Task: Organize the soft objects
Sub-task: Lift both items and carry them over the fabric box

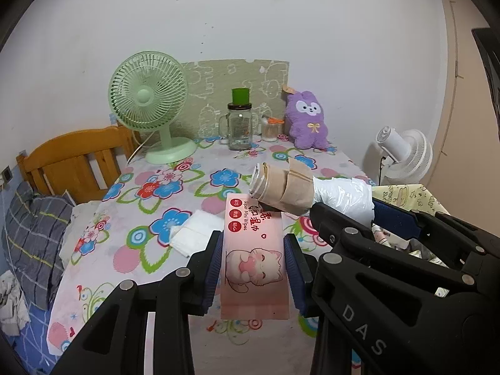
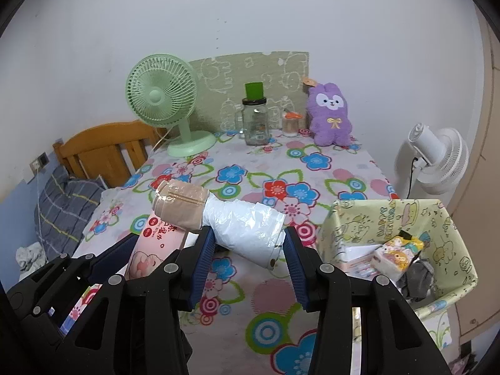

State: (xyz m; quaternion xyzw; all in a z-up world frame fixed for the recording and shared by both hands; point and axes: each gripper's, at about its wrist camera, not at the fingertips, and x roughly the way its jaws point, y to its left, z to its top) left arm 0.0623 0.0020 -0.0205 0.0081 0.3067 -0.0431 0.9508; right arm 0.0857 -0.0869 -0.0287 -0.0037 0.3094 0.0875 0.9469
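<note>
Table under a floral-print cloth (image 2: 281, 297): the work surface, lying beneath and ahead of both claws.

Pale green fabric storage box with cartoon print (image 2: 347, 218): standing on the table just right of the right claw. It is open-topped and already holds a small printed tissue pack (image 2: 397, 254) and some grey cloth. It looks like the collection point for the soft items.

Purple plush rabbit with white face and gold bow (image 1: 307, 122): upright at the far edge, well ahead of the left claw and leaning toward a green patterned mat; not yet gathered.

Rolled bundle, tan paper at one end and white plastic film at the other (image 2: 218, 215): held in the right claw (image 2: 248, 251), whose blue-padded jaws stand moderately wide and close on the white end. Its long axis runs crosswise to the claw, the tan end pointing left and slightly away, and it is carried above the cloth.

Flat pink pack of wet wipes with a cartoon cat (image 1: 253, 250): gripped across its width by the left claw (image 1: 253, 265), jaws parted only as far as the pack is wide. Its long axis runs straight ahead along the fingers, the far end passing under the bundle's tan tip.

Folded white tissues (image 1: 195, 231): lying on the cloth just left of the left claw's fingers.

Step in hand, as judged: both items are lifted and in carriage. The next move calls for swinging them right over the box and releasing inside its walls.
</note>
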